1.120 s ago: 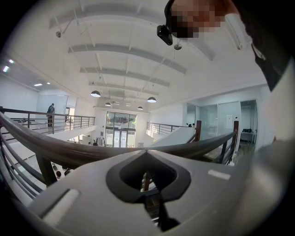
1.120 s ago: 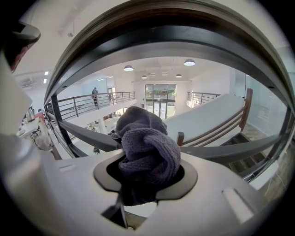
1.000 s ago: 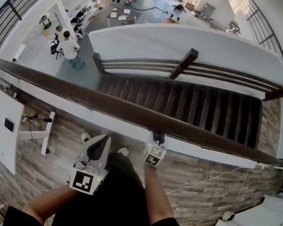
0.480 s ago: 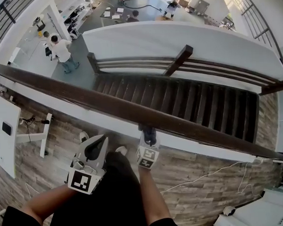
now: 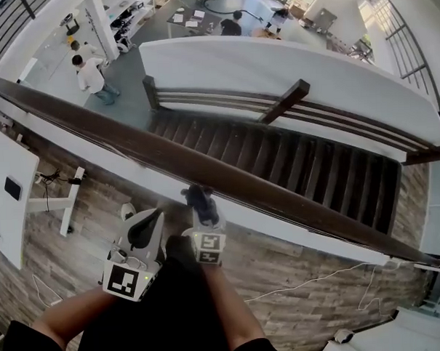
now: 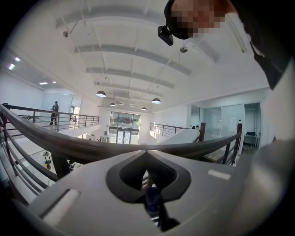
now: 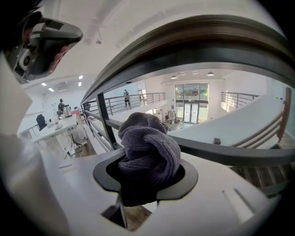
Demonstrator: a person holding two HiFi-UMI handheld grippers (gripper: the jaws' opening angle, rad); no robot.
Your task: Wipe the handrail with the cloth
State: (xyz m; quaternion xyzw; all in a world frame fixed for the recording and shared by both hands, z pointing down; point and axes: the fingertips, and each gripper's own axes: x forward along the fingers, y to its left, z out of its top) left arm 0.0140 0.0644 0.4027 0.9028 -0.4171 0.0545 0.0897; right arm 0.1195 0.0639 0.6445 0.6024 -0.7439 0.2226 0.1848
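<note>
in the head view the handrail [image 5: 279, 197] runs off both side edges, and the cloth [image 5: 199, 199] covers the right gripper's [image 5: 202, 208] jaw tips. people [image 5: 90, 73] below are too small to detail.

Dark brown wooden handrail [image 5: 116, 133] cuts diagonally, upper left to lower right; top face open along whole run. At centre, right gripper [image 5: 199, 205] with bunched grey-purple cloth [image 5: 197, 194] crowds rail's near underside. Beside it, lower left, left gripper [image 5: 153, 221]. Beyond rail, open drop to dark stairs [image 5: 292, 164]. Right gripper view: thin grey bar [image 7: 230, 154] behind cloth, dark upright post [image 7: 104, 124] at left.
</note>
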